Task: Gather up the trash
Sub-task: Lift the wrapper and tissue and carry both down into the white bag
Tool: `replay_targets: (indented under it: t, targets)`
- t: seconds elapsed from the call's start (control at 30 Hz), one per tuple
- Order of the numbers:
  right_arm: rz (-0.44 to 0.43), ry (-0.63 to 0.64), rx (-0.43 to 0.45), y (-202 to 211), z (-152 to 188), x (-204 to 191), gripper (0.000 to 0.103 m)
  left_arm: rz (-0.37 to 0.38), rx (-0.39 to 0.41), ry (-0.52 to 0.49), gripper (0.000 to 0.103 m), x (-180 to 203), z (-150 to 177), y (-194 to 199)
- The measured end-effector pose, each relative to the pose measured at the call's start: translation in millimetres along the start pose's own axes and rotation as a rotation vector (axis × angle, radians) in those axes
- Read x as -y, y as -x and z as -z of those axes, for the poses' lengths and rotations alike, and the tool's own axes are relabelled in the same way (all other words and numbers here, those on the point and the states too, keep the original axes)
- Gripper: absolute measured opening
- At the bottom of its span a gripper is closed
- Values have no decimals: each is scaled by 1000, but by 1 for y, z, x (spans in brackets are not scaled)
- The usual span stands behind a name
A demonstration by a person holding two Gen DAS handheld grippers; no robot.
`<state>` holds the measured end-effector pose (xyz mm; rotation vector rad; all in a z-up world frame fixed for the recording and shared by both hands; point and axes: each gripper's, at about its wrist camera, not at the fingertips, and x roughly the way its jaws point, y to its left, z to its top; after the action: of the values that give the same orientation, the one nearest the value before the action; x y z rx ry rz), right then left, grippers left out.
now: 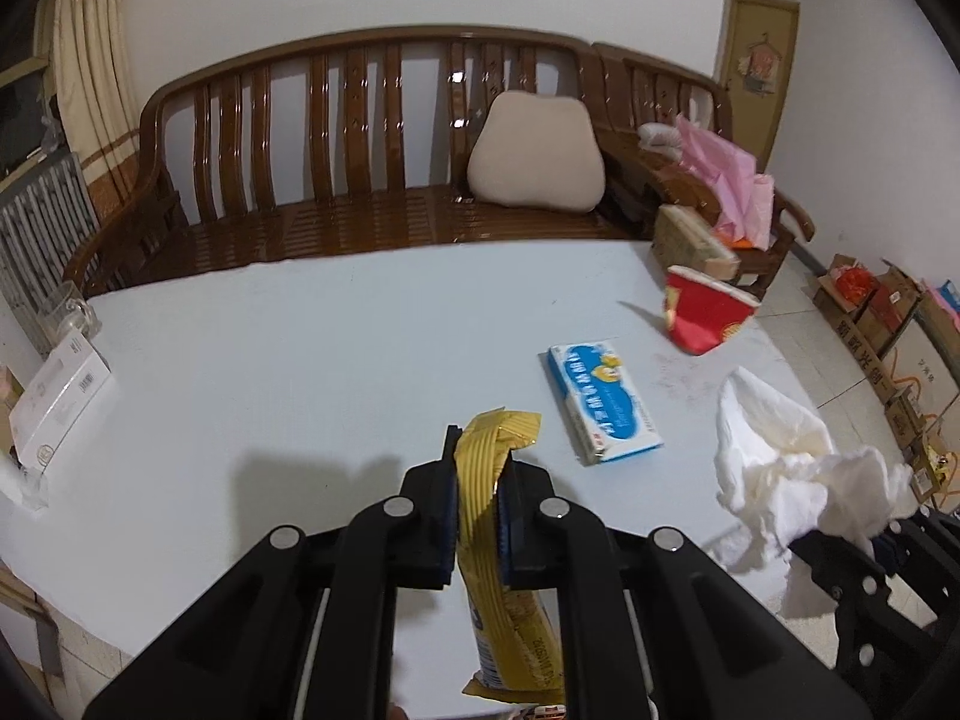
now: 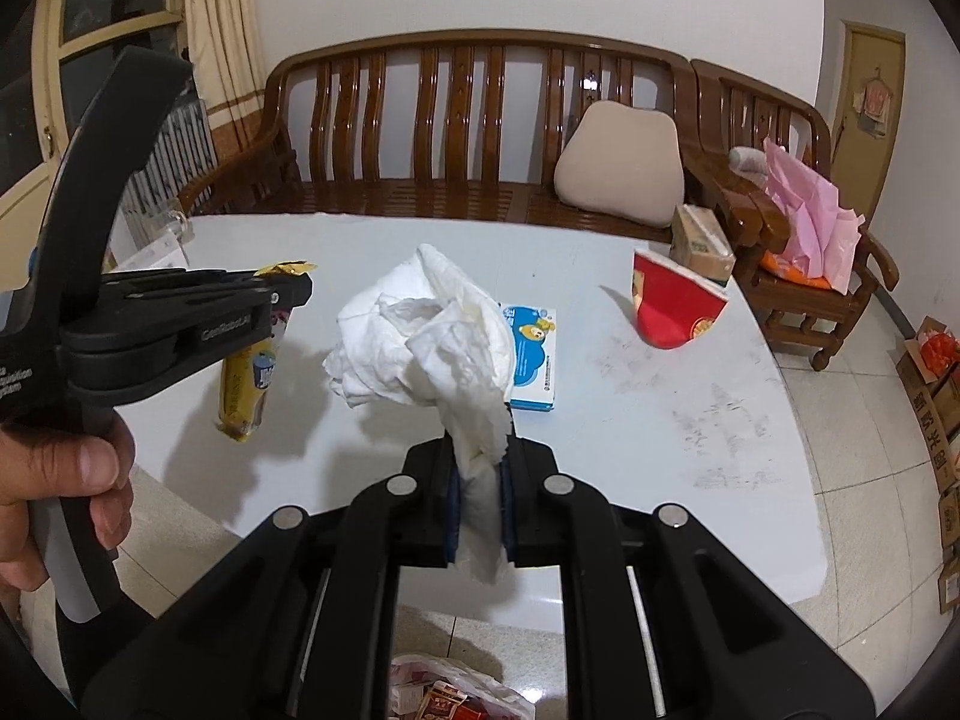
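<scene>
The left gripper [image 1: 477, 501] has its jaws clenched on a yellow snack wrapper [image 1: 489, 540], which stands pinched between the blue pads with its crimped top poking above them and its printed lower end hanging down below. Seen from the right wrist, that same wrapper [image 2: 249, 384] dangles in the air over the near left edge of the bench [image 2: 660, 420], clear of the surface. A hand [image 2: 60, 480] wraps the left tool's handle.

The right gripper [image 2: 480, 495] is likewise clamped tight, its jaws grasping a crumpled white tissue [image 2: 432, 336] by a twisted tail; the bulk of the paper billows up above the pads and hides part of what lies behind it. From the left wrist the tissue [image 1: 780, 468] shows at the right, held up off the bench.

Lying flat on the pale bench beyond both tools is a blue and white packet [image 1: 603, 411], partly covered by the tissue in the right wrist view. Farther right a red paper cup [image 2: 672, 300] lies tipped on its side, mouth toward the far edge, with a cardboard box [image 2: 699, 243] just behind it. At the far left edge sit a white box [image 1: 57, 402] and a clear glass mug [image 1: 66, 312].

Behind the bench runs a wooden sofa [image 1: 360, 150] with a beige cushion [image 1: 534, 156]. Below the right gripper, a bag of rubbish [image 2: 456, 693] shows on the floor.
</scene>
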<state>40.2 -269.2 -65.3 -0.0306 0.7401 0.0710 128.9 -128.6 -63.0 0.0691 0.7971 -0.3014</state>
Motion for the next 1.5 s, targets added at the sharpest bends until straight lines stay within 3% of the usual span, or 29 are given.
replay_targets:
  t: [0.3,0.67,1.17,1.5]
  targets:
    - [-15,1,57,62,12,0,10,65,76,-58,10,15,32,64]
    - [-24,18,67,115,59,-2,10,104,93,-94,10,27,108,106]
    - [-34,-28,43,152,126,-1,10,151,55,-80,10,39,182,128]
    - [-30,-96,-77,125,188,-2,10,194,-44,-65,10,51,239,95]
